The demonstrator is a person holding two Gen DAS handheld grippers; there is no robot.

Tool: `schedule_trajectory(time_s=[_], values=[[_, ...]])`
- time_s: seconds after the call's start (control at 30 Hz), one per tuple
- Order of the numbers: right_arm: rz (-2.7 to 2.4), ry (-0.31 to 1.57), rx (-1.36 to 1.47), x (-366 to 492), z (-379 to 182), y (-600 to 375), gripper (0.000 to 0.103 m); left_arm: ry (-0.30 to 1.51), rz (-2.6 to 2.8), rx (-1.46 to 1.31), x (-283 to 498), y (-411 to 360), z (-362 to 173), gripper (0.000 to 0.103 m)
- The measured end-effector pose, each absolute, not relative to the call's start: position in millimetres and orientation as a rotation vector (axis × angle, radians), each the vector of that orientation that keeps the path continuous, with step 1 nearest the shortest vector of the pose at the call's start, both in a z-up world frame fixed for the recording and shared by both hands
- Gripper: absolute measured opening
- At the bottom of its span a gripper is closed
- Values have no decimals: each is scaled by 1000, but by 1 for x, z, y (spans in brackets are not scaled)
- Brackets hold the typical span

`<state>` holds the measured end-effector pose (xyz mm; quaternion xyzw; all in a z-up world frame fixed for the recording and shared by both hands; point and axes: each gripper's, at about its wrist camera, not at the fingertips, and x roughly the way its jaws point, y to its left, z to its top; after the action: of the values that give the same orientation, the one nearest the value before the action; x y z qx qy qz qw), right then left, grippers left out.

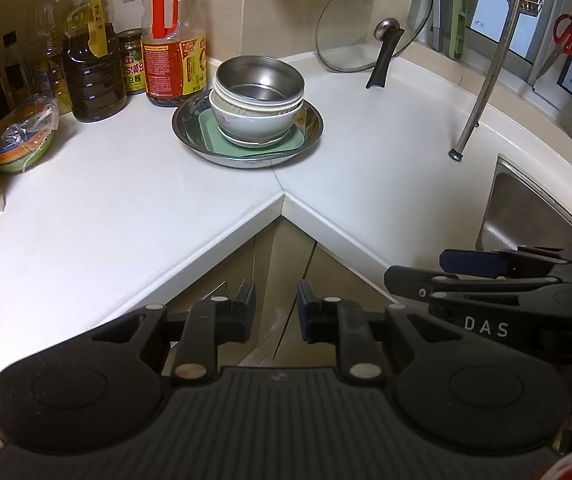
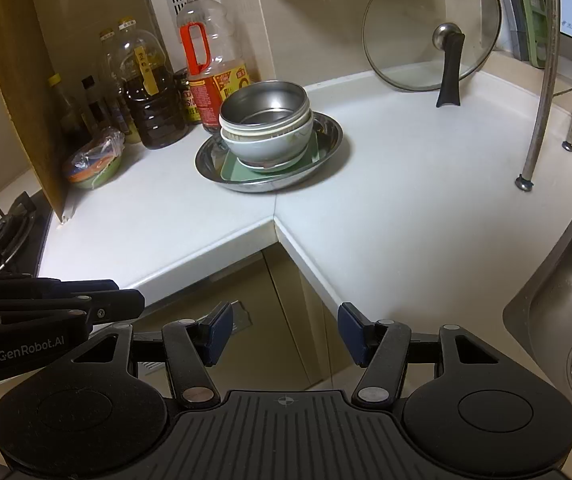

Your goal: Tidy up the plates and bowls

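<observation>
1. looking at the middle of both views, you have the whole stack in one spot: a steel bowl [image 1: 260, 76] nested on top of white bowls [image 1: 254, 118], on a green square plate [image 1: 254, 142], all inside a wide steel dish [image 1: 246, 136] near the counter's [image 1: 126, 200] inner corner. nested like that, it likely reads as already gathered.
2. your left gripper [image 1: 276, 308] sits at lower centre, fingers a narrow gap apart and gripping nothing.
3. your right gripper [image 2: 284, 332] has its fingers spread wider, also empty; both hang off the counter edge, well apart from the stack.
4. the bowls hide how many plates lie beneath them, and the count of white bowls is hard to make out.
5. the sink [image 2: 566, 300] at right is cut off by the frame.
</observation>
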<state>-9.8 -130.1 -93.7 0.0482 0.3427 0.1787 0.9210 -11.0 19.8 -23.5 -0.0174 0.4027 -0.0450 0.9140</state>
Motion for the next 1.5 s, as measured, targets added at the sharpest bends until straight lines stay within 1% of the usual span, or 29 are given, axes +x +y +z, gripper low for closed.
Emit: schedule_trajectory(time_s=[1.5], values=[[381, 706, 88, -5, -93, -132, 58, 830, -90, -36, -6, 18, -20, 19]])
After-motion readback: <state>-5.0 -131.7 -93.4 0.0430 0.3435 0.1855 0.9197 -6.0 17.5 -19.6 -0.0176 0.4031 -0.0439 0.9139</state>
